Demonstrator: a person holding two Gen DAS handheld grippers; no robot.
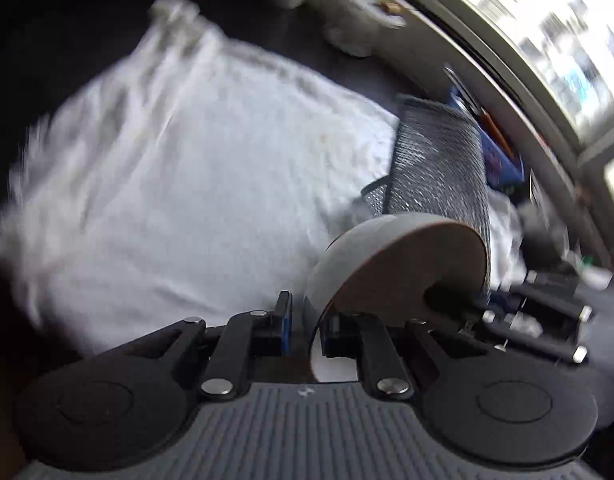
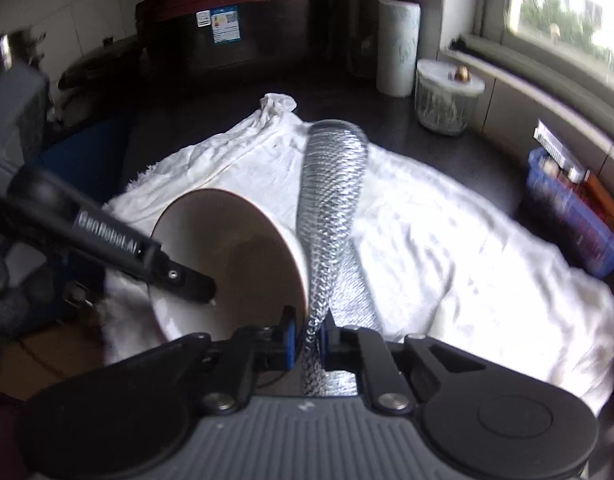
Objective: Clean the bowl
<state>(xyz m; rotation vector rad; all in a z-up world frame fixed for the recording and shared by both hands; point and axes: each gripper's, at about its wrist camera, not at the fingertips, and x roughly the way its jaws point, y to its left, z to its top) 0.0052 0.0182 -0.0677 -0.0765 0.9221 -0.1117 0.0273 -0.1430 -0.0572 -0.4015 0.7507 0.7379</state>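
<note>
Item: bowl (image 2: 227,256), white outside, brownish inside; held tipped on its side above a white cloth (image 2: 447,248) spread over a dark counter (image 2: 387,108); mouth turned toward the right wrist camera.

Left gripper (image 1: 307,328): jaws clamped on the bowl's rim, one finger inside the wall and one outside; in the right wrist view it reaches in from the left, tip inside the mouth.

Right gripper (image 2: 307,332): jaws clamped on the lower end of a silver mesh scrubbing cloth (image 2: 331,184); the cloth stands up from the fingers and lies against the bowl's right-hand rim and outer wall; it is blurred at its top.

Step in hand, as judged: scrubbing the bowl with the mesh cloth.

Handling notes, as judgement: keep the rim pinch firm, since a glazed wall is likely to slip when pushed sideways; press the mesh flat against the wall rather than flicking its loose end; wipe around the rim, then into the hollow, turning the bowl to present fresh surface; work over the white cloth so a drop lands soft.

Nearby: paper towel roll (image 2: 399,48); lidded glass jar (image 2: 447,96); blue basket (image 2: 575,216).
</note>
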